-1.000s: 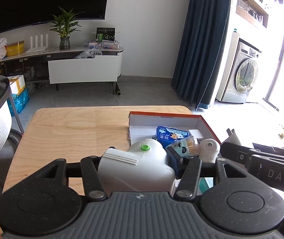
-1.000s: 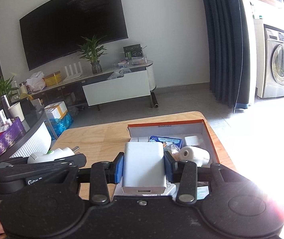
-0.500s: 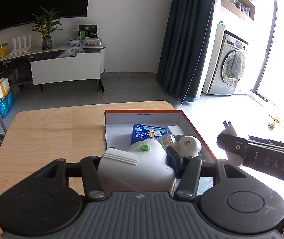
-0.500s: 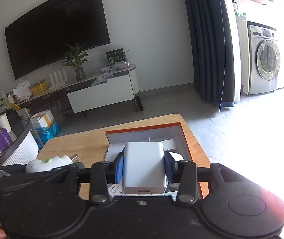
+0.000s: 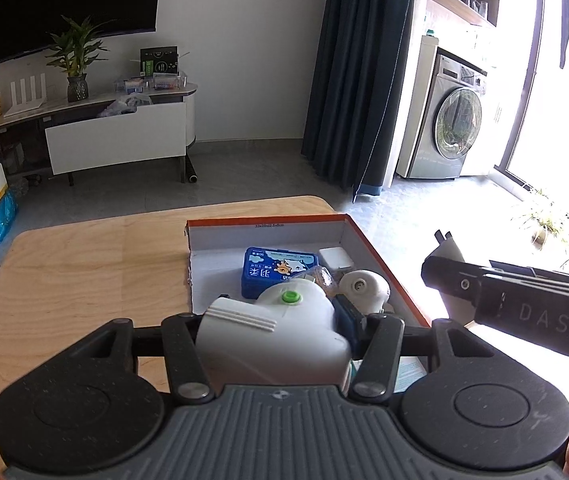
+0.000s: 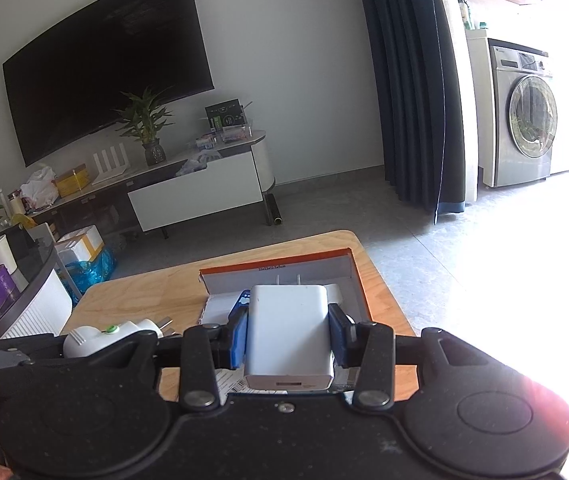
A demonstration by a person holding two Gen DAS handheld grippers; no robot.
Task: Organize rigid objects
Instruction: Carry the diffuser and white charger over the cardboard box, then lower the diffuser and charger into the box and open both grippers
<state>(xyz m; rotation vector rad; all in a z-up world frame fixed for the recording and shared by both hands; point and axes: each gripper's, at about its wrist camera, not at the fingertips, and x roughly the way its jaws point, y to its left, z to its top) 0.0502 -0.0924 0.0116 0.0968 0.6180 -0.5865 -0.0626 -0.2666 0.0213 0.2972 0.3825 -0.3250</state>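
Observation:
My left gripper is shut on a white plug adapter with a green button, held over the near left part of an orange-rimmed cardboard box on the wooden table. In the box lie a blue packet, a small white square block and a white rounded plug. My right gripper is shut on a white charger block, prongs forward, above the box's near end. The left gripper's adapter shows at the lower left of the right wrist view.
The box sits at the table's right side, close to the edge. Bare tabletop lies left of it. Beyond the table are a TV cabinet, a dark curtain and a washing machine. A round side table with clutter stands at the left.
Both grippers have shifted to the right with their loads still gripped, so the box now sits further left in each view. Neither grip has changed.

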